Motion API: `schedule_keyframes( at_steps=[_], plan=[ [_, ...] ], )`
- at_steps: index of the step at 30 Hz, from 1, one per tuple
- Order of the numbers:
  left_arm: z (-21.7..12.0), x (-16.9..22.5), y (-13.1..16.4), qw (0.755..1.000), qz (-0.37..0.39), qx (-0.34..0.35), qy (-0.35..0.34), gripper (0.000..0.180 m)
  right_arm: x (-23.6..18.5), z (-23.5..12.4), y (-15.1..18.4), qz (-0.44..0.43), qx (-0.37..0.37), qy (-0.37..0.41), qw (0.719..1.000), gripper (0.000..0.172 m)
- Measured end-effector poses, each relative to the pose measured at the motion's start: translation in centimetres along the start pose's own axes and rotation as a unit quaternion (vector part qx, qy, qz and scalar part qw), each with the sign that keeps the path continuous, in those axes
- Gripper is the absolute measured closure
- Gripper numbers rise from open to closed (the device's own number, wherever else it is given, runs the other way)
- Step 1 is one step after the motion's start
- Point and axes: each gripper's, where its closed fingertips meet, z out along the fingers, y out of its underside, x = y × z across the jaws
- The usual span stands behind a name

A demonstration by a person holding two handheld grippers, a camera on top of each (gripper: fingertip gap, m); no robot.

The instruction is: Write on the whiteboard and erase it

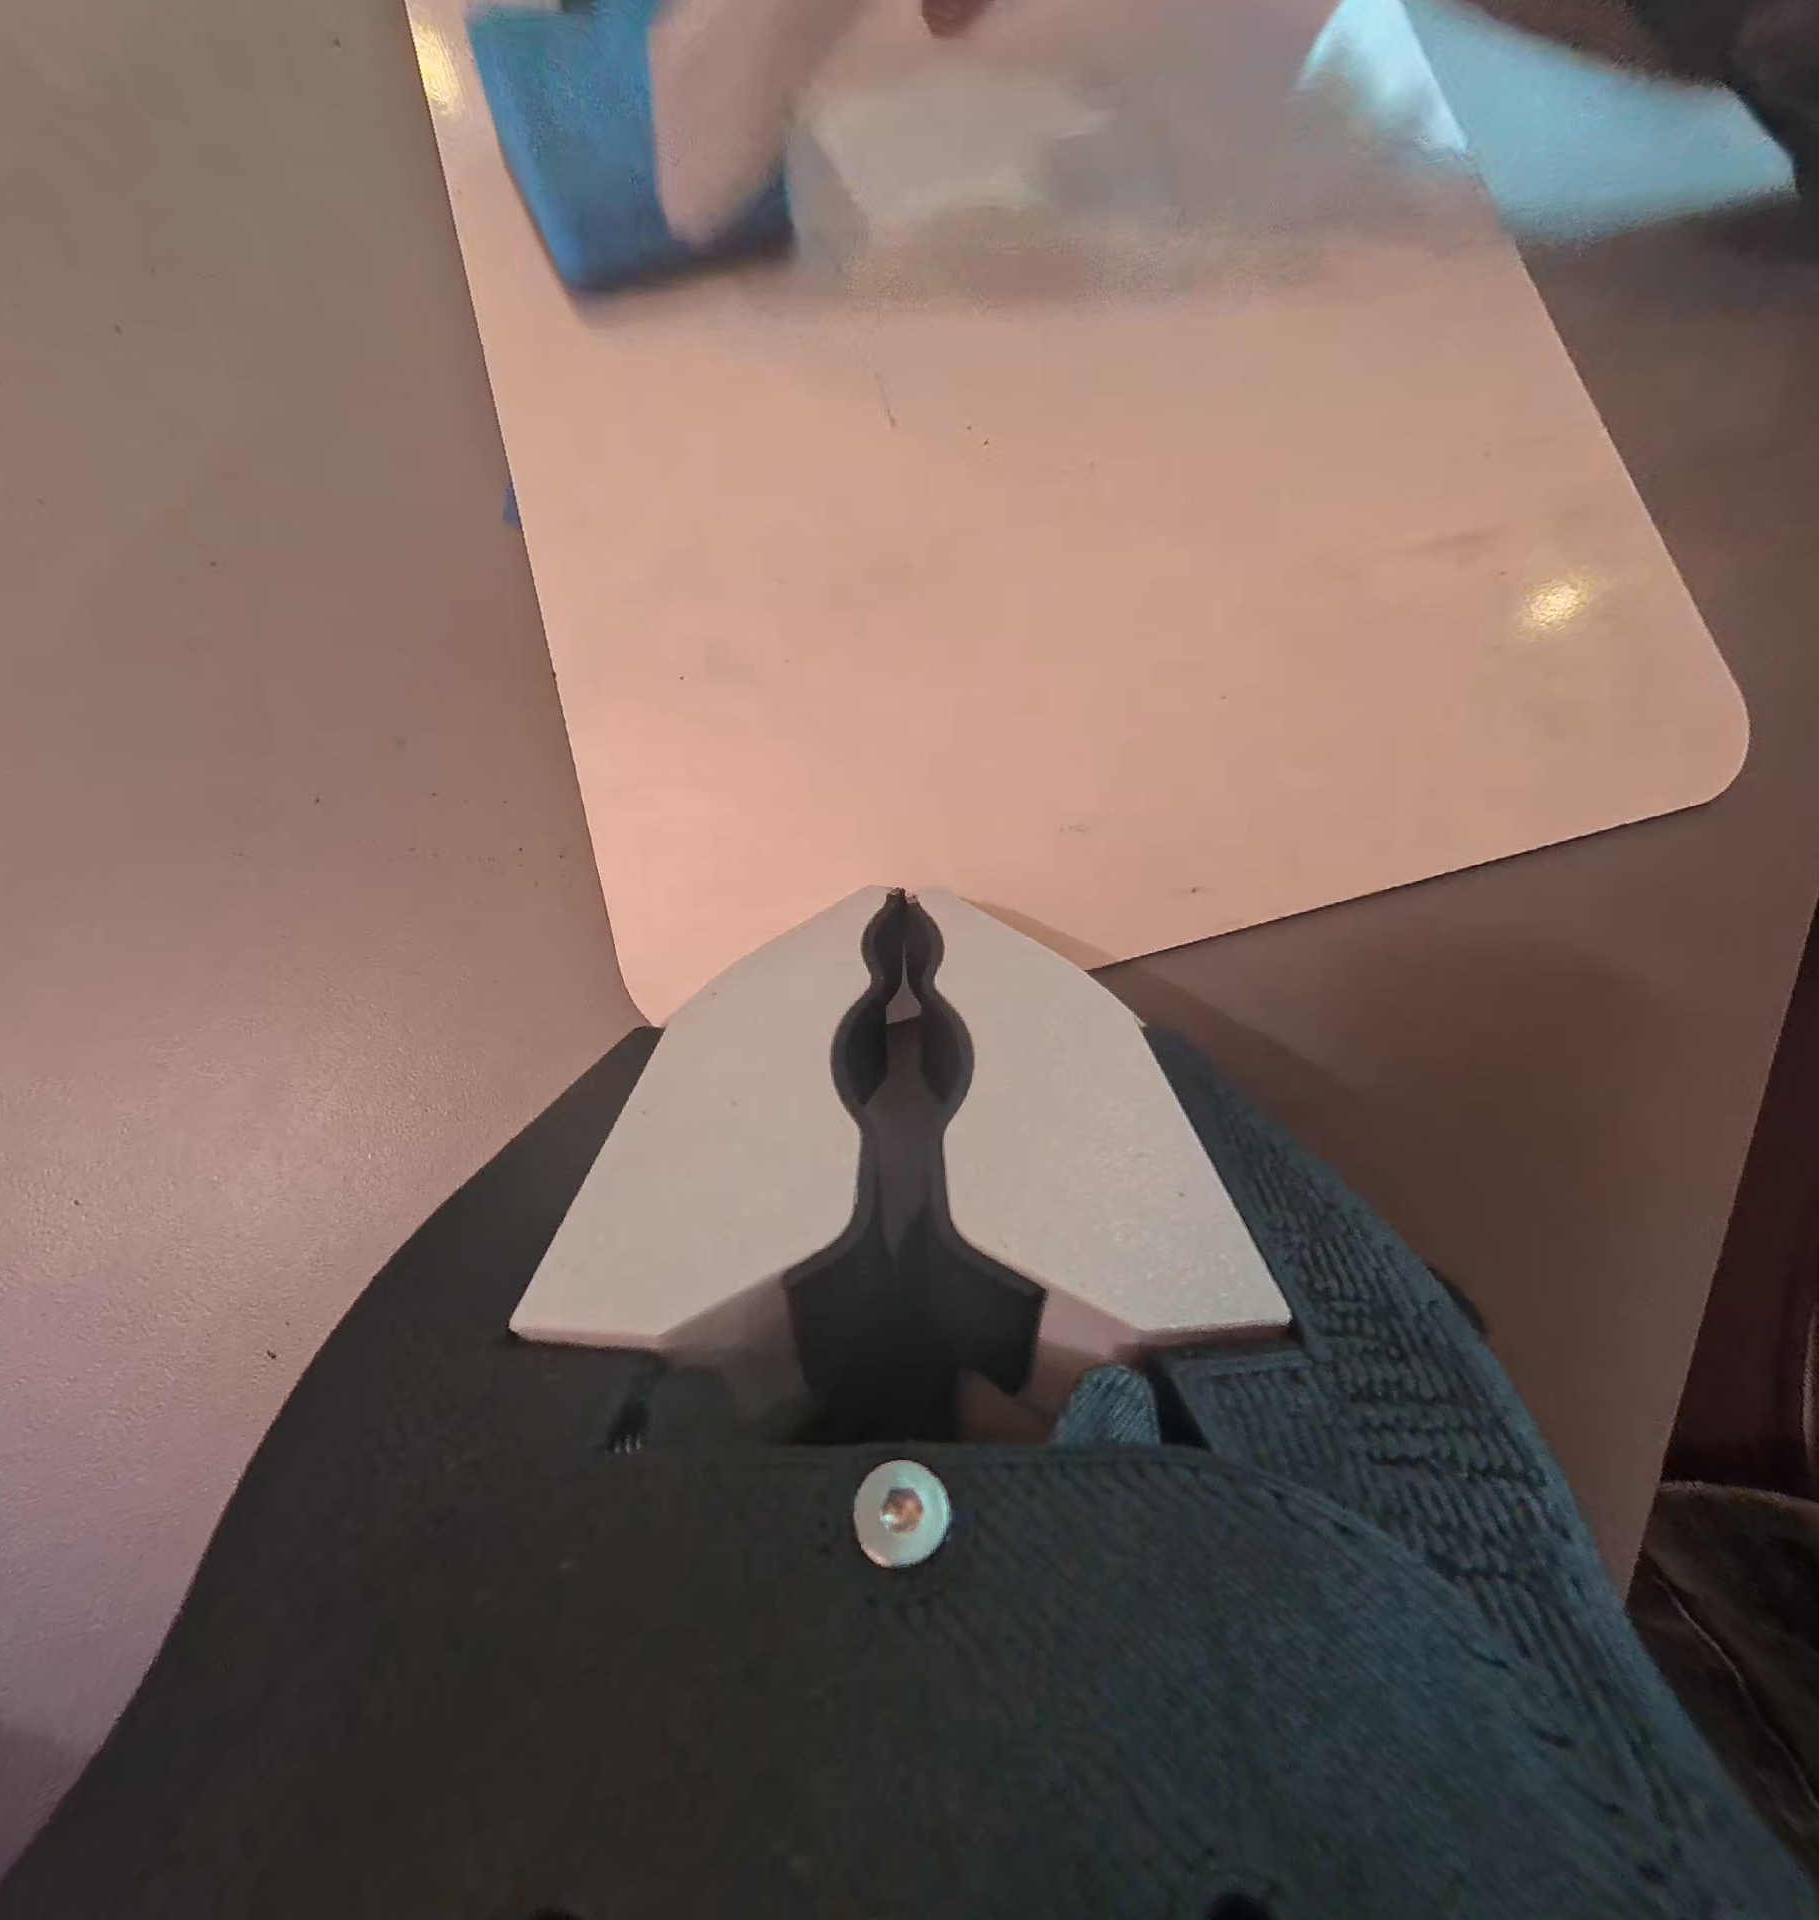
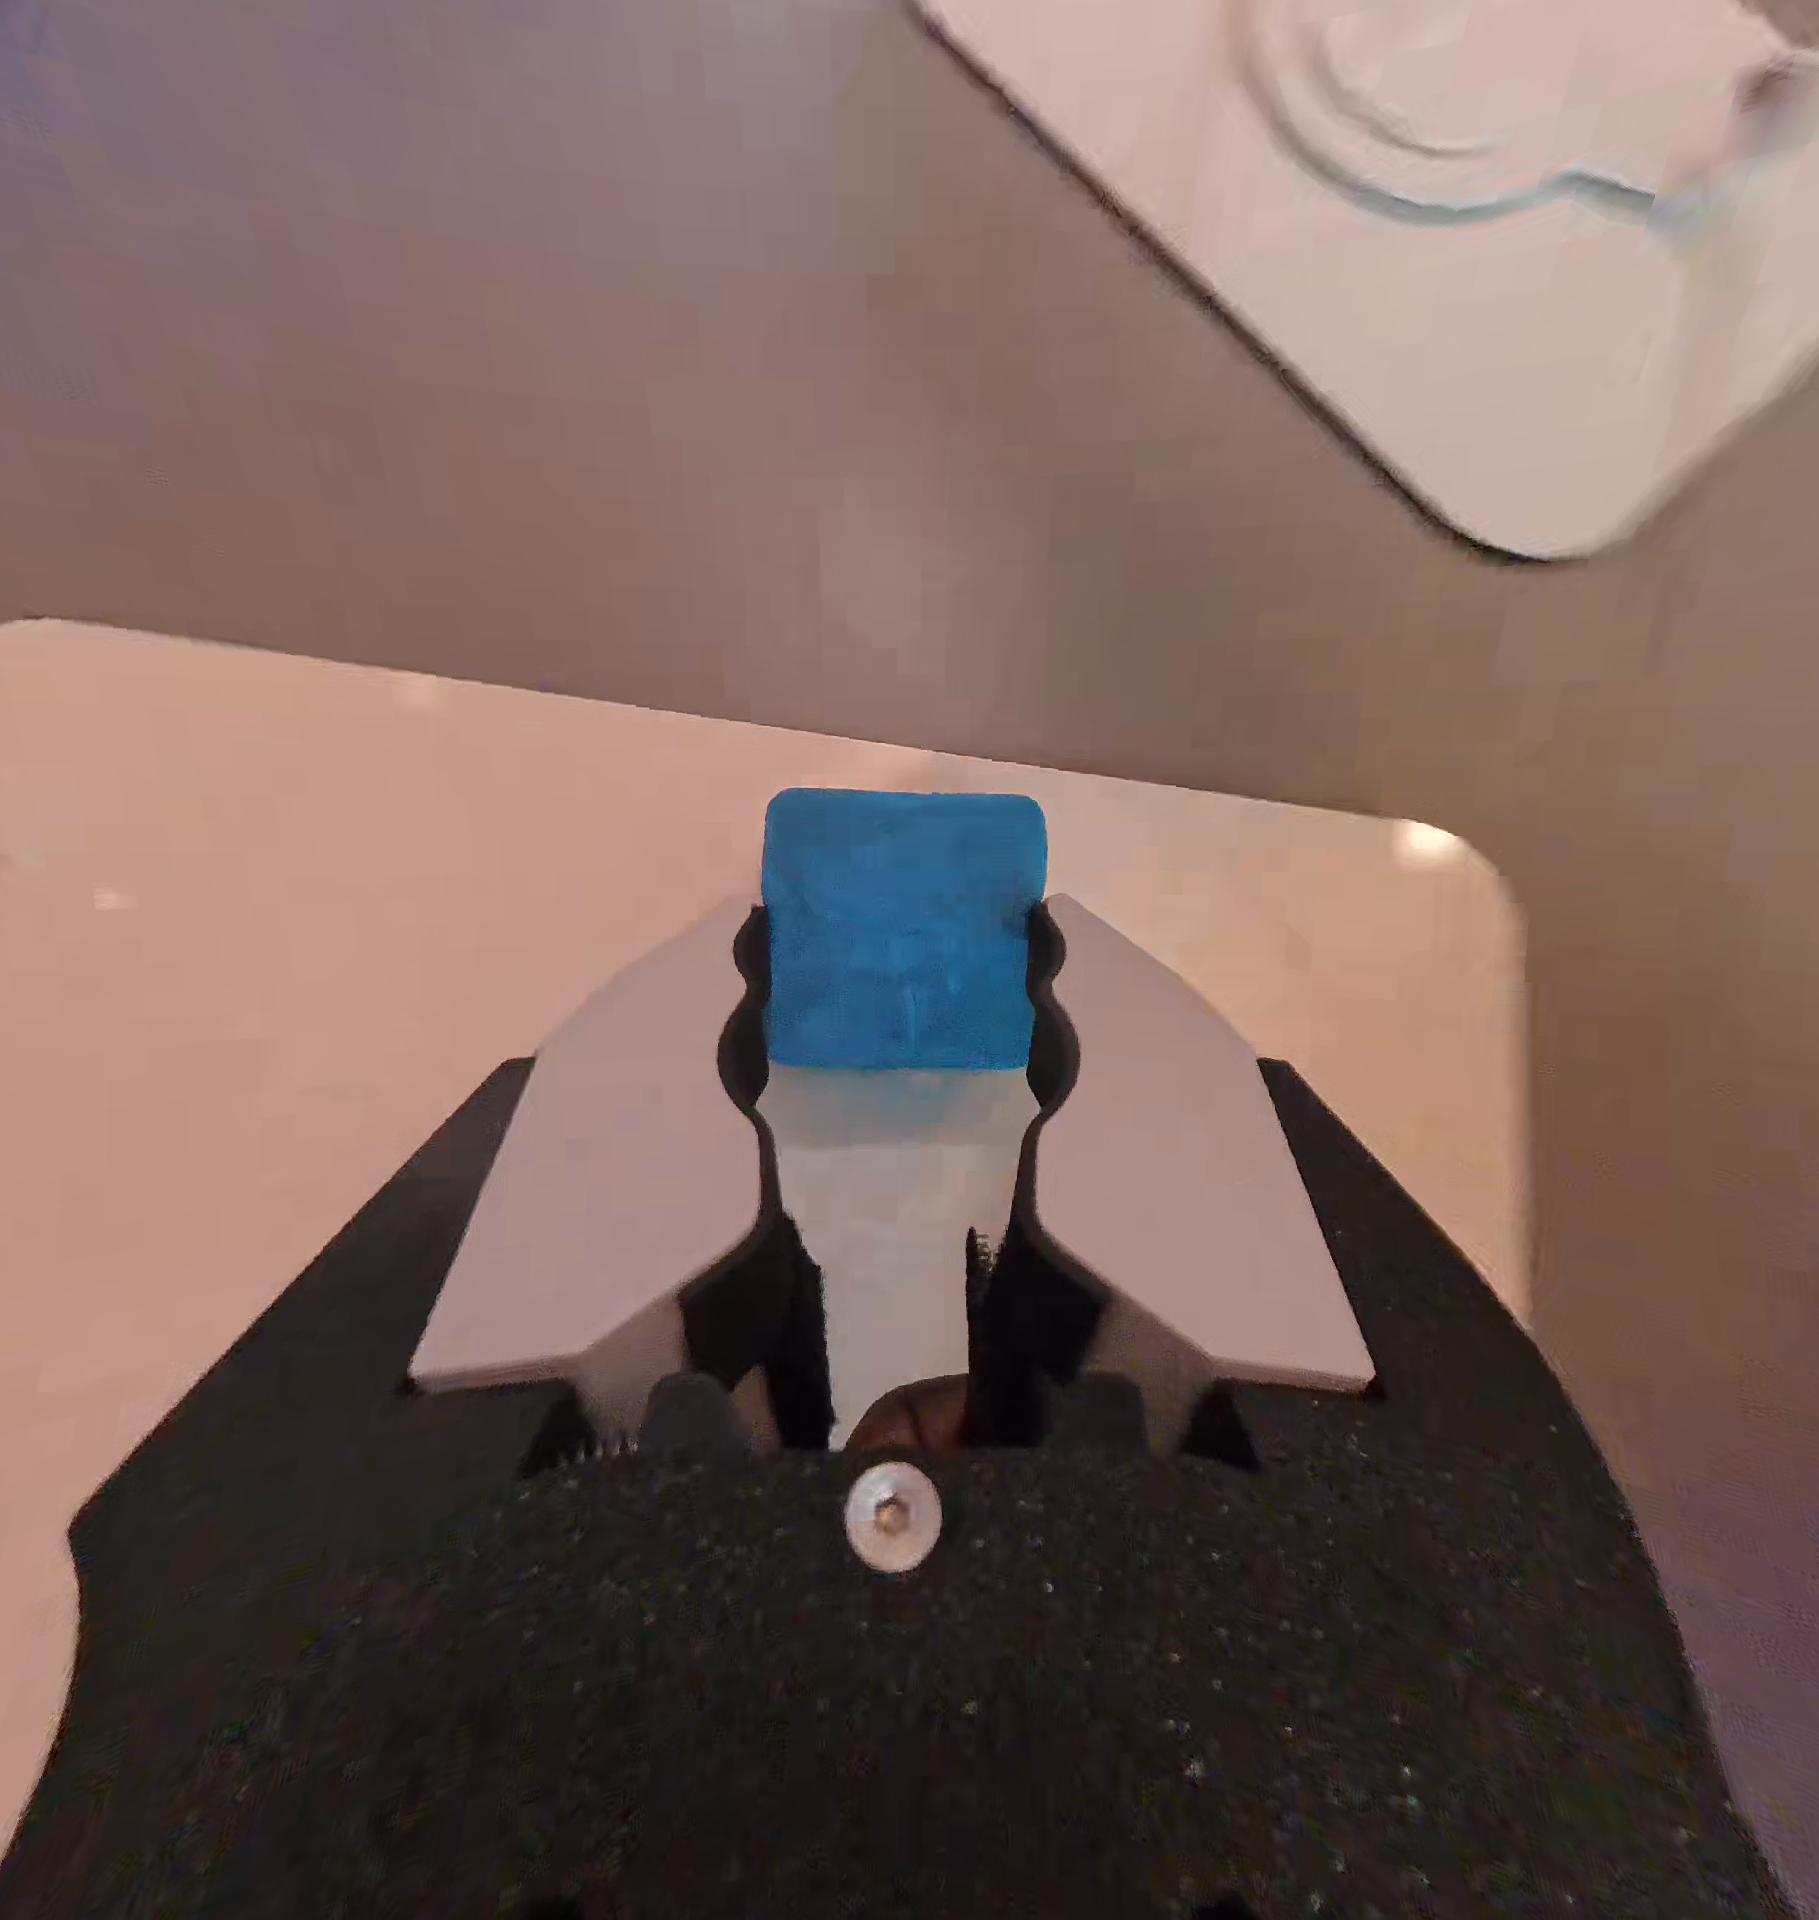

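Right gripper point(image 2: 900, 914) clamps the blue eraser point(image 2: 900, 925) over the whiteboard point(image 2: 261, 883); left gripper point(image 1: 903, 896) is closed, bare.

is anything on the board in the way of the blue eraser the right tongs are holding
Nothing visible. The right tongs grip the blue eraser over the whiteboard, whose surface around it is bare. The left tongs, shut, sit at the board's opposite corner, well away from the eraser.

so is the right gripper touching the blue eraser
Touching. The right wrist view shows the eraser wedged between the right gripper's fingers, both dark pads against its sides, no gap.
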Motion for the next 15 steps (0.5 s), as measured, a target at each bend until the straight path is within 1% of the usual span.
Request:
schedule_keyframes(
  at_steps=[2,3,4,5,6,8,9,10,11,12,14,15],
  plan=[
    [0.0,0.0,0.0,1.000,0.000,-0.003,0.001,0.180,-7.1,0.2,-0.6,-0.074,0.006,-0.068,0.995,0.123],
    [0.0,0.0,0.0,1.000,0.000,-0.004,0.001,0.180,-9.6,-0.2,-0.3,-0.113,-0.003,-0.086,0.990,0.123],
    [0.0,0.0,0.0,1.000,0.001,-0.004,0.001,0.180,-10.4,-0.6,0.1,-0.136,-0.011,-0.090,0.986,0.123],
    [0.0,0.0,0.0,1.000,0.003,-0.005,0.000,0.180,-9.8,-0.9,0.5,-0.128,-0.011,-0.097,0.987,0.123],
    [0.0,0.0,0.0,1.000,0.004,-0.005,-0.001,0.180,-7.8,-1.1,0.8,-0.093,-0.008,-0.089,0.992,0.123],
    [0.0,0.0,0.0,1.000,0.006,-0.005,-0.002,0.179,-0.4,-1.9,2.1,-0.025,-0.011,0.000,1.000,0.123],
    [0.0,0.0,0.0,1.000,0.006,-0.003,-0.002,0.180,2.5,-2.4,2.9,0.016,-0.014,0.030,0.999,0.123],
    [0.0,0.0,0.0,1.000,0.003,-0.002,0.000,0.180,3.9,-2.8,3.3,0.042,-0.014,0.043,0.998,0.123],
    [0.0,0.0,0.0,1.000,0.001,0.000,0.001,0.180,3.7,-2.8,3.3,0.042,-0.012,0.047,0.998,0.124],
    [0.0,0.0,0.0,1.000,-0.001,0.000,0.001,0.180,2.2,-2.6,3.1,0.021,-0.011,0.046,0.999,0.124],
    [0.0,0.0,0.0,1.000,-0.001,0.000,-0.001,0.180,-4.6,-2.0,2.0,-0.029,0.002,-0.034,0.999,0.124],
    [0.0,0.0,0.0,1.000,-0.001,-0.001,-0.002,0.180,-7.7,-2.0,1.8,-0.070,0.003,-0.059,0.996,0.124]
  ],
)
